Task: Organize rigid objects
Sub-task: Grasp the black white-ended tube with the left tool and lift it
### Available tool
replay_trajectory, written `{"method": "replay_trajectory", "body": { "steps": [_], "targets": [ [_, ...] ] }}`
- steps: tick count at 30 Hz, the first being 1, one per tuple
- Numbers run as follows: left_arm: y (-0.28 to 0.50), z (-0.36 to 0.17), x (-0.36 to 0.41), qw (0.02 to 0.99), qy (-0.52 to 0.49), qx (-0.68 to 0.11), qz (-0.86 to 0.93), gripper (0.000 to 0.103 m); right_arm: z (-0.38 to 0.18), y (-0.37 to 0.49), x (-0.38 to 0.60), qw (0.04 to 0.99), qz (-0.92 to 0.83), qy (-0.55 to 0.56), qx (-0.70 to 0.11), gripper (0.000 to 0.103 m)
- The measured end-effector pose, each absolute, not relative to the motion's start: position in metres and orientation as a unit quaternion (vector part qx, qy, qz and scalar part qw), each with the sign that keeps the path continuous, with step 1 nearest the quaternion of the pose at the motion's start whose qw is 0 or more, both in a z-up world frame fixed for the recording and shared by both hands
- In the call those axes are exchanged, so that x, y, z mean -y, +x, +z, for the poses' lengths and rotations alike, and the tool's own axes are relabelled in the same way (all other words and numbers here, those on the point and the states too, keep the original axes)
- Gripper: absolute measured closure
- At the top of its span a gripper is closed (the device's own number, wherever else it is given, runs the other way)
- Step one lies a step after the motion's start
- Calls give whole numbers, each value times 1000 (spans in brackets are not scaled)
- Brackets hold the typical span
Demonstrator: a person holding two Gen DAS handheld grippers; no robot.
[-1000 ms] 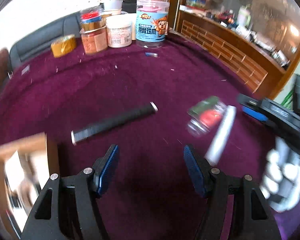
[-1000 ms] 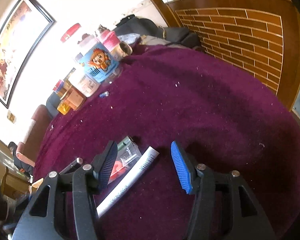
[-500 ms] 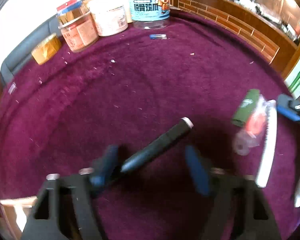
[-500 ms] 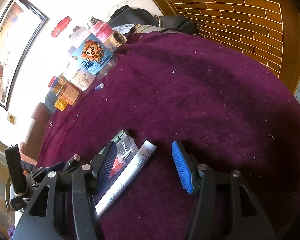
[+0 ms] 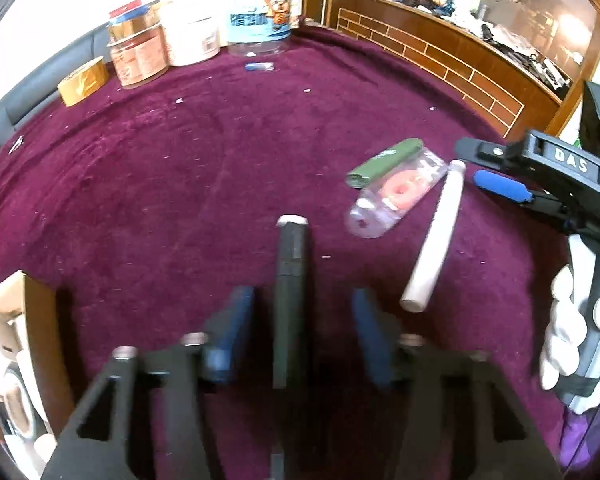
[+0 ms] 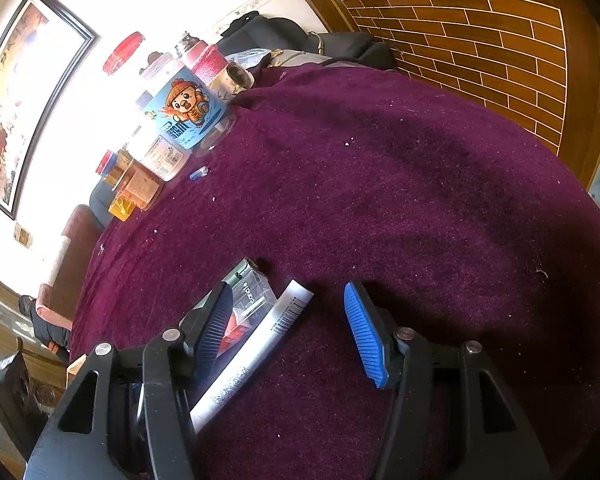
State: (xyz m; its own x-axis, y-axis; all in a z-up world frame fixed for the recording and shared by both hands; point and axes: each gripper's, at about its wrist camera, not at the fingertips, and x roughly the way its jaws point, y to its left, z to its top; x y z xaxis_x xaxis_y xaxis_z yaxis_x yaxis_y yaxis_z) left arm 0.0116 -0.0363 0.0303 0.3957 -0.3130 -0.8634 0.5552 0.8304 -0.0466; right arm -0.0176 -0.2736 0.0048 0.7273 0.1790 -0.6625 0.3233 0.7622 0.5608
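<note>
On the purple counter [image 5: 148, 184]: one black cylindrical grip [image 5: 291, 280], one white tube [image 5: 436, 248], one green bar [image 5: 384, 162], one clear packet with a red ring inside [image 5: 396, 196]. At the far edge: four jars [image 5: 188, 36] in the left wrist view, stacked, exact count unclear; one yellow tape roll [image 5: 83, 86]; one small blue item [image 5: 259, 67]. One cardboard box [image 5: 16, 328], lower left.

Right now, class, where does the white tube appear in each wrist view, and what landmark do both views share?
Left wrist view: the white tube lies right of centre on the purple cloth, beside the clear packet.
Right wrist view: the tube runs diagonally at lower left, between the right gripper's fingers, close to the left one.
Shared landmark: the blue cartoon jar at the table's far edge.
</note>
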Motion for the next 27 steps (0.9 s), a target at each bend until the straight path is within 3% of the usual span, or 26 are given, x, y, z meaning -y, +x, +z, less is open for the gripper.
{"method": "replay_trajectory", "body": {
  "steps": [1, 2, 5, 6, 7, 14, 22, 27],
  "targets": [
    [7, 28, 43, 829, 140, -477, -258, 33, 5, -17, 273, 865, -42, 341, -367, 46],
    [2, 26, 48, 832, 154, -469, -252, 30, 5, -17, 273, 865, -42, 339, -367, 46],
    [2, 26, 47, 836, 140, -470, -246, 37, 5, -18, 272, 866, -43, 336, -367, 46],
    [1, 28, 45, 837, 137, -469, -247, 60, 5, -17, 272, 867, -43, 335, -367, 46],
    [-2, 30, 42, 835, 133, -471, -251, 91, 5, -17, 272, 867, -44, 334, -367, 46],
    [-41, 39, 14, 824, 88, -490, -271, 92, 5, -17, 272, 869, -43, 331, -365, 46],
    [-81, 60, -37, 838, -63, -462, -285, 92, 6, -14, 267, 878, -48, 308, -364, 45],
    [-99, 65, -57, 849, -94, -442, -275, 92, 5, -15, 269, 878, -40, 315, -358, 44]
  ]
}}
